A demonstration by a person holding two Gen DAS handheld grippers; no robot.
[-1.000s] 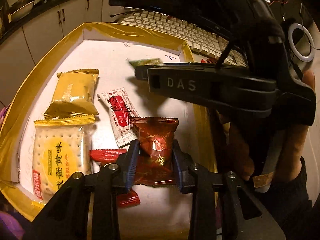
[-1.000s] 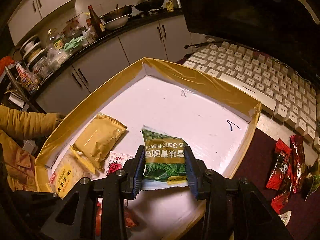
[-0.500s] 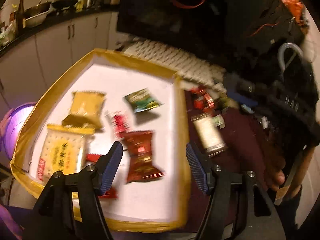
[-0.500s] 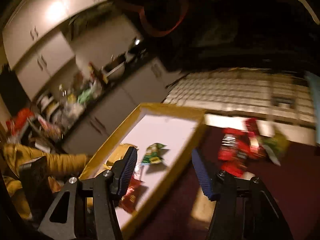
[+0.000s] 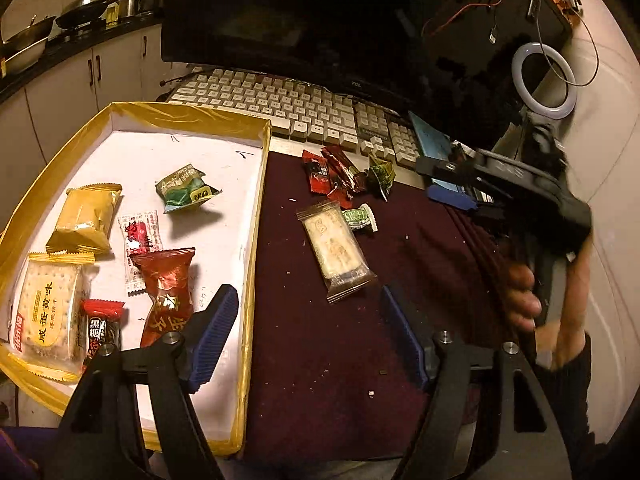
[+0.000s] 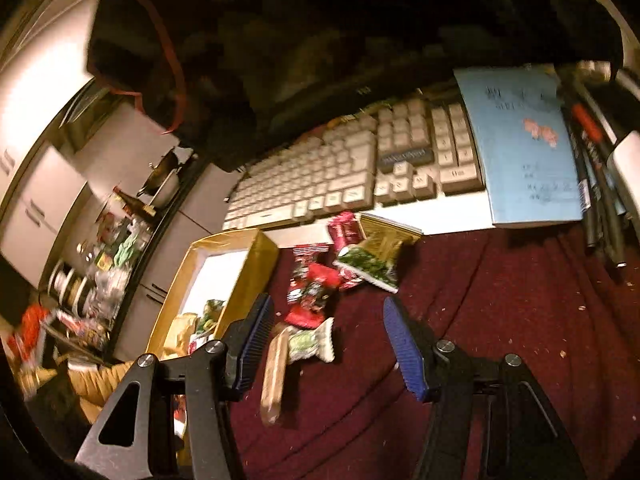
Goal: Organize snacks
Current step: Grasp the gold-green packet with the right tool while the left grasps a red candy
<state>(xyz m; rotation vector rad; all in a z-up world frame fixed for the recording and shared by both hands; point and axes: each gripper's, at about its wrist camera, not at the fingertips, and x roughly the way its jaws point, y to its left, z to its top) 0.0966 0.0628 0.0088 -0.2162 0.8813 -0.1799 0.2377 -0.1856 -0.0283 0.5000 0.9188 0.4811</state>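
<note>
Now the left gripper (image 5: pixel 308 332) and the right gripper (image 6: pixel 328 344) are both wide open and empty, with loose snacks (image 5: pixel 344 178) on the dark red cloth (image 5: pixel 420 264), right of the yellow-edged tray (image 5: pixel 256 200).

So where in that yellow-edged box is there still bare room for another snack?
The box is bare along its far wall, behind the green packet, and in its near right corner. Its left side is crowded: yellow packets, cracker pack, red packets.

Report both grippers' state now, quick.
Left gripper: open, holding nothing, above the tray edge.
Right gripper: open, holding nothing, above the loose snacks on the maroon cloth.
</note>
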